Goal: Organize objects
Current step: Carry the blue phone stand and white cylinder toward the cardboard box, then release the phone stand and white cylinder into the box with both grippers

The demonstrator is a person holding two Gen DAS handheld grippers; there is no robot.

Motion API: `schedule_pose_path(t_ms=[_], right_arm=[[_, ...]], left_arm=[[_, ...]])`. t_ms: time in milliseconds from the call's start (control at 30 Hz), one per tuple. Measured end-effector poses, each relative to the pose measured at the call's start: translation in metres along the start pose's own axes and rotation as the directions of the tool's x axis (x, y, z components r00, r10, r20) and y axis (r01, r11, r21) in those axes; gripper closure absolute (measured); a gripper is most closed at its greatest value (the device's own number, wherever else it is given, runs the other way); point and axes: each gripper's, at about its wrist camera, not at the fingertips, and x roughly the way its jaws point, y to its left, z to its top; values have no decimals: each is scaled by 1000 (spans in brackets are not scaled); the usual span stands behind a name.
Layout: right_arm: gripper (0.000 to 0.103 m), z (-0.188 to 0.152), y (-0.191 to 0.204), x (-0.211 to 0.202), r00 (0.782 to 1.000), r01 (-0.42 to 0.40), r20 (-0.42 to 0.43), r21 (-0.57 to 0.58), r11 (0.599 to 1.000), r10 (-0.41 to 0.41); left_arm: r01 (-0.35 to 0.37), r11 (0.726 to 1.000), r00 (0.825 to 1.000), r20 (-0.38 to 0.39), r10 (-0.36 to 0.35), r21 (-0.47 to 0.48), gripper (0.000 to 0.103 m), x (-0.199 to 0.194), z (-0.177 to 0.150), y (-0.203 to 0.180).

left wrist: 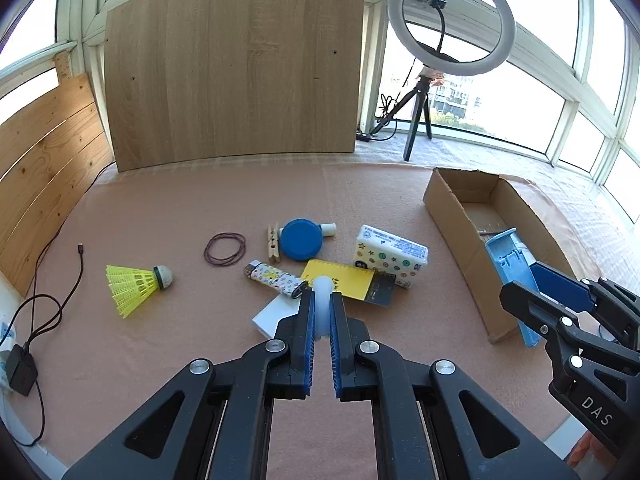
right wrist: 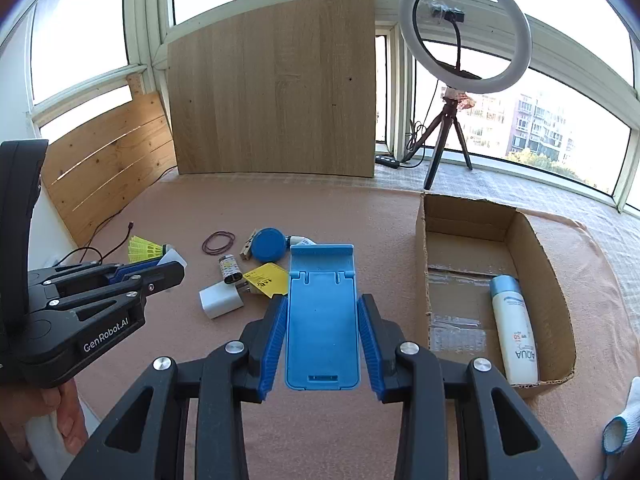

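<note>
My left gripper [left wrist: 322,300] is shut on a small white plastic piece [left wrist: 323,286], held above the pink mat. In the right wrist view that left gripper [right wrist: 174,270] shows at the left with the white piece [right wrist: 173,258] at its tips. My right gripper [right wrist: 323,302] is shut on a blue phone stand [right wrist: 322,320], its pads pressing both long sides. The stand hangs just left of the open cardboard box [right wrist: 532,240]. In the left wrist view the right gripper [left wrist: 520,294] holds the stand [left wrist: 510,268] over the box's near corner [left wrist: 452,208].
A sunscreen bottle [right wrist: 514,324] lies in the box. On the mat lie a yellow shuttlecock [left wrist: 134,284], rubber bands [left wrist: 225,249], a clothespin [left wrist: 273,244], a blue round lid [left wrist: 301,239], a lighter [left wrist: 276,280], a yellow card [left wrist: 340,282], a tissue pack [left wrist: 390,254] and a white charger [right wrist: 220,300]. A ring light [left wrist: 452,20] stands behind.
</note>
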Motion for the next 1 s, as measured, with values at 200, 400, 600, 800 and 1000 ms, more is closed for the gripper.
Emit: schedule_pose_path(t_ms=[200,400,600,800,1000], right_arm=[[70,-2,-58,-6,999,53,2,34,998,-54],[70,-5,-124,-9,995,95,-3,70,993,-95],[70,-7,-177,-2,994,112,-23,115,987,-110],[67,-7,-199,13,993,113,-55,119,986,-108],[67,-5,-194,12,993,114,-47,126,986,-109]], left_arm=[[61,997,998,18,-62,45,96,24,26,-70],[109,991,994,10,-110,77,96,51,49,-144],[137,983,991,-16,-136,122,95,79,63,-207],[83,990,997,-6,-83,116,20,92,67,-227],[52,992,999,8,-53,111,16,84,62,-205]])
